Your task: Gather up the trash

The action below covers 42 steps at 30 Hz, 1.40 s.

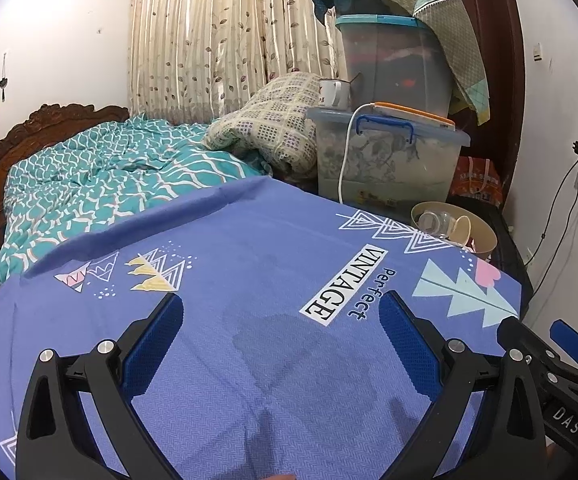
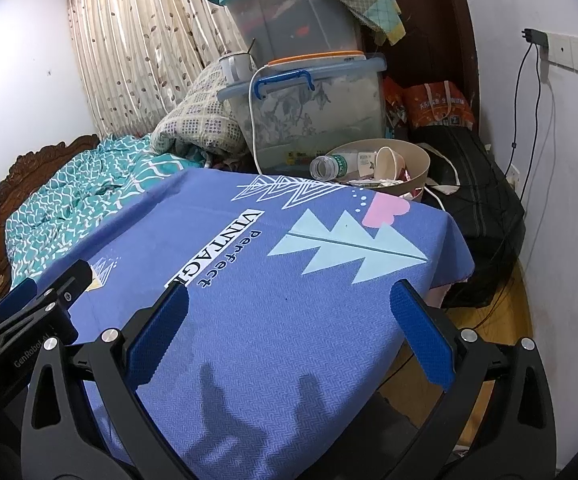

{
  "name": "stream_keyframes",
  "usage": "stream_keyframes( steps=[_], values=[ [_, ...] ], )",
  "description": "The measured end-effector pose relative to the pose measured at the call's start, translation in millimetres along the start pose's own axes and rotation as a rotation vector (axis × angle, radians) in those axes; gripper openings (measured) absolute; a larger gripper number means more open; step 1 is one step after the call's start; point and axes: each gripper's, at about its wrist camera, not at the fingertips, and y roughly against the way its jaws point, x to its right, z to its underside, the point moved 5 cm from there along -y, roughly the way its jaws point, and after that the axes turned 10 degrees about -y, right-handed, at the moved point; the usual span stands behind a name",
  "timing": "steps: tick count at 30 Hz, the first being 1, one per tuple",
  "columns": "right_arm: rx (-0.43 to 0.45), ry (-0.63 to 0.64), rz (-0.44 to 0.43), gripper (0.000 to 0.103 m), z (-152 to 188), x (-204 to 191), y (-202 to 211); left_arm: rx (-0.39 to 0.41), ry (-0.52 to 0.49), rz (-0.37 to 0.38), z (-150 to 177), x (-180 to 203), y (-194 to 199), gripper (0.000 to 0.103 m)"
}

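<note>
A beige round bin (image 2: pixel 419 160) stands past the far right corner of a table under a blue printed cloth (image 2: pixel 281 280). In it lie a clear plastic bottle (image 2: pixel 331 167) and a paper cup (image 2: pixel 387 163). The bin (image 1: pixel 483 232) also shows in the left wrist view, with the bottle (image 1: pixel 433 220) and the cup (image 1: pixel 461 228) inside. My left gripper (image 1: pixel 281 312) is open and empty over the cloth. My right gripper (image 2: pixel 289 300) is open and empty over the cloth's near right part. Each gripper shows at the edge of the other's view.
Stacked clear storage boxes (image 2: pixel 309 112) with a white cable (image 2: pixel 253 120) stand behind the bin. A black bag (image 2: pixel 477 200) and an orange bag (image 2: pixel 437 108) lie at the right wall. A bed with a teal quilt (image 1: pixel 109 176) lies to the left.
</note>
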Motion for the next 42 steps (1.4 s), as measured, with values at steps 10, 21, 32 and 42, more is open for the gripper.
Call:
stream_keyframes(
  steps=[10, 21, 32, 42],
  values=[
    [0.001, 0.001, 0.000, 0.100, 0.1, -0.1, 0.1, -0.004, -0.002, 0.000, -0.2, -0.4, -1.7, 0.094],
    [-0.001, 0.003, -0.001, 0.100, 0.7, -1.0, -0.8, 0.000, -0.012, 0.004, 1.5, 1.8, -0.5, 0.094],
    [-0.002, 0.004, -0.002, 0.100, 2.4, -2.0, -2.0, -0.001, -0.014, 0.005, 1.3, 2.4, -0.6, 0.094],
    [-0.002, 0.008, -0.009, 0.100, 2.0, -5.8, -2.2, -0.004, -0.018, 0.011, 2.4, 4.0, -1.4, 0.094]
  ],
)
